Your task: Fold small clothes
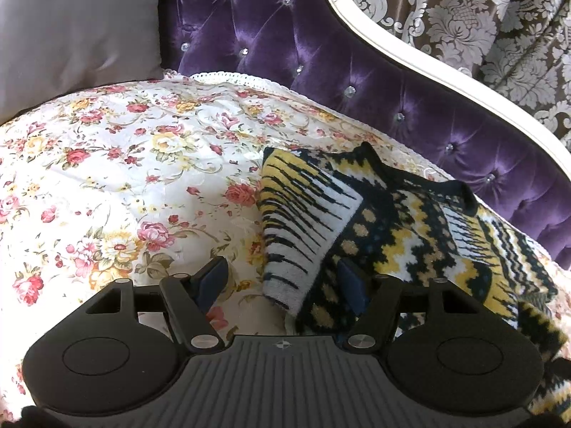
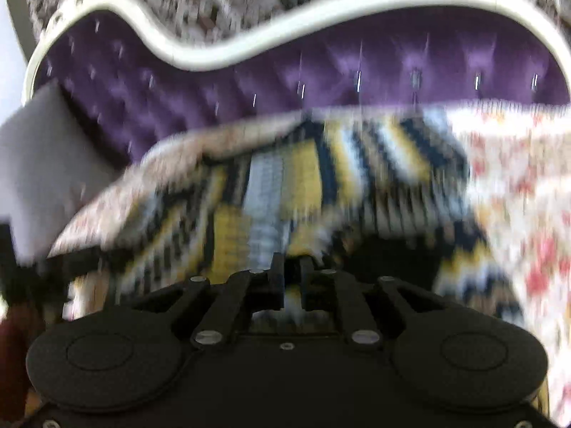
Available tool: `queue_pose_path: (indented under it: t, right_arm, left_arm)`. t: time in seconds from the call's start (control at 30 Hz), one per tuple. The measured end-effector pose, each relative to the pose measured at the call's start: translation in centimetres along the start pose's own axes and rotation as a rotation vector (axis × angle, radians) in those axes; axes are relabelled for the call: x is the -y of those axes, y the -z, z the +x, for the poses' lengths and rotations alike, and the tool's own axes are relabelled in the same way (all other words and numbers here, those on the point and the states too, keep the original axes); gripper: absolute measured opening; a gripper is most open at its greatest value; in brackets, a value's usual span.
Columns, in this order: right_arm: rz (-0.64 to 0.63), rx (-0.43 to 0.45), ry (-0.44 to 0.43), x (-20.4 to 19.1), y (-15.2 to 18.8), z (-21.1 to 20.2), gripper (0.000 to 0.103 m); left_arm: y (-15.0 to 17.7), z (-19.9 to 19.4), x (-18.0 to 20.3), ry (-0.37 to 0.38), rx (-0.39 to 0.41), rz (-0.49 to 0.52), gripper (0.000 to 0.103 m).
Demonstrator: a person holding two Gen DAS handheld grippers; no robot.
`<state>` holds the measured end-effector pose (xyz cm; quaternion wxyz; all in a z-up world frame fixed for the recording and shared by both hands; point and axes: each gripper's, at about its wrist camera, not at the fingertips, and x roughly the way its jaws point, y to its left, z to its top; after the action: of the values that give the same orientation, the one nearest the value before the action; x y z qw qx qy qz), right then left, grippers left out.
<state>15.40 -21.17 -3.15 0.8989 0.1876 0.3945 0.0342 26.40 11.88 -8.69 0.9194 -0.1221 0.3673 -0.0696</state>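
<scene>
While the left gripper (image 1: 283, 278) hangs over the bed with its jaws standing wide and nothing pressed between them, its left blue pad (image 1: 210, 280) sits over bare floral bedspread (image 1: 107, 178) and its right pad overlaps the near edge of the knitted sweater (image 1: 392, 235). Whether that pad touches the knit, cannot tell. Sweater is yellow, black and white patterned, lying on the bedspread toward the right side of the left wrist view, one sleeve folded across its front, collar toward the headboard. Right gripper (image 2: 292, 267) has its fingers drawn narrow, a strip of the same sweater (image 2: 285, 185) showing in the slim gap; picture is heavily motion-blurred, so a firm pinch cannot be confirmed. Knit fills the middle of the right wrist view, bedspread beside it on the right. Behind the bed: purple tufted headboard (image 1: 285, 35) with crystal buttons and a white curved frame (image 1: 410, 53). Grey pillow (image 1: 71, 28) leans at the head, far left. Damask-patterned wall covering (image 1: 481, 10) behind the frame.
</scene>
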Motion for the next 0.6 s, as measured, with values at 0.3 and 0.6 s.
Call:
queue_pose_path:
  t: [0.3, 0.6]
  right_arm:
    - [0.139, 0.123, -0.061, 6.2, -2.6, -3.0, 0.064]
    - [0.249, 0.019, 0.044, 9.5, -1.1, 1.0, 0.064]
  left_arm:
    - [0.2, 0.1, 0.4, -0.013, 0.006, 0.025, 0.067]
    - [0.2, 0.2, 0.2, 0.01, 0.016, 0.011, 0.075]
